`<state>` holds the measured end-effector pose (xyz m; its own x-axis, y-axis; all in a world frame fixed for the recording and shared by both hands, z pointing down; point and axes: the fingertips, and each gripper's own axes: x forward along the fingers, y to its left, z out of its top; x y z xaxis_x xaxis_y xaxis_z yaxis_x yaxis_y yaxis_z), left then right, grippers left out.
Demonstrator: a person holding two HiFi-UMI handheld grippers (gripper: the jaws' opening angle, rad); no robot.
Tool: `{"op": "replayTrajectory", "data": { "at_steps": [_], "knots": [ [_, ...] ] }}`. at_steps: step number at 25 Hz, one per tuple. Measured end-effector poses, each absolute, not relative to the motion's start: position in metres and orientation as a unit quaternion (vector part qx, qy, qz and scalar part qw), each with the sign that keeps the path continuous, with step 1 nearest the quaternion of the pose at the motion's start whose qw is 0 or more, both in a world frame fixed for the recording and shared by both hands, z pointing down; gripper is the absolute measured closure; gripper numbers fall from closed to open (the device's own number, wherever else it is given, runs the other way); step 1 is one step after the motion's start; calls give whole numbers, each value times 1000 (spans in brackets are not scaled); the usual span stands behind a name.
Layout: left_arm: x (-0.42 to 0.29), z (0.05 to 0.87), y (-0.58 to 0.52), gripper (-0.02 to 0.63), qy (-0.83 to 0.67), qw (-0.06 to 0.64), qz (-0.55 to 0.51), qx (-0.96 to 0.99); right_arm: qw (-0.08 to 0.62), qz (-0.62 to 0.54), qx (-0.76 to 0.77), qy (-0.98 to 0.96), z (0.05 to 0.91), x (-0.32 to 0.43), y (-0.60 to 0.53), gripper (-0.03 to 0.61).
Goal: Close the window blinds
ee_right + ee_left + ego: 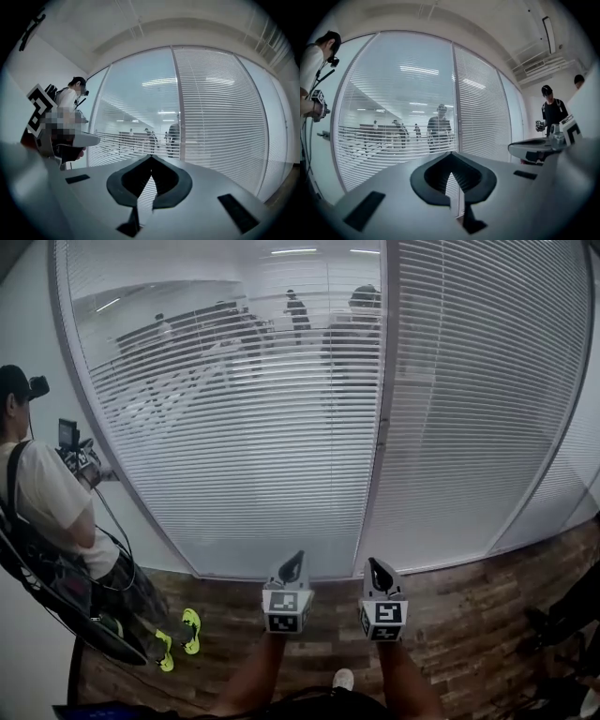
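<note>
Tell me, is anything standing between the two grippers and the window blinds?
Nothing visible. The left gripper and right gripper both point at the blinds across open wooden floor. The person at the left stands off to the side.

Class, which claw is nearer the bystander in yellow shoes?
Left. The left claw is on the same side as the bystander; the right claw lies beyond it, farther off.

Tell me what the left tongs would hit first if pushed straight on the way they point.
Nothing nearer shows in their line. The left tongs would probably meet the left pane's blinds first, right beside the upright frame post; it could be the post instead.
</note>
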<state>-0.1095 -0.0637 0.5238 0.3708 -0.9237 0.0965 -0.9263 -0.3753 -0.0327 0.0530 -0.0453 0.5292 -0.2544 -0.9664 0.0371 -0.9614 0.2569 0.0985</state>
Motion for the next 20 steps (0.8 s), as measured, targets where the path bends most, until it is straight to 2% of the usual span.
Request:
{"op": "replayTrajectory", "data": {
  "at_steps": [14, 20],
  "knots": [
    [-72, 528, -136, 614, -583, 24, 49, 810, 29, -21, 583, -812, 536, 90, -133, 575],
    [-68, 524, -172, 614, -581, 6, 54, 812, 31, -21, 584, -811, 529, 92, -171, 575]
  ]
}}
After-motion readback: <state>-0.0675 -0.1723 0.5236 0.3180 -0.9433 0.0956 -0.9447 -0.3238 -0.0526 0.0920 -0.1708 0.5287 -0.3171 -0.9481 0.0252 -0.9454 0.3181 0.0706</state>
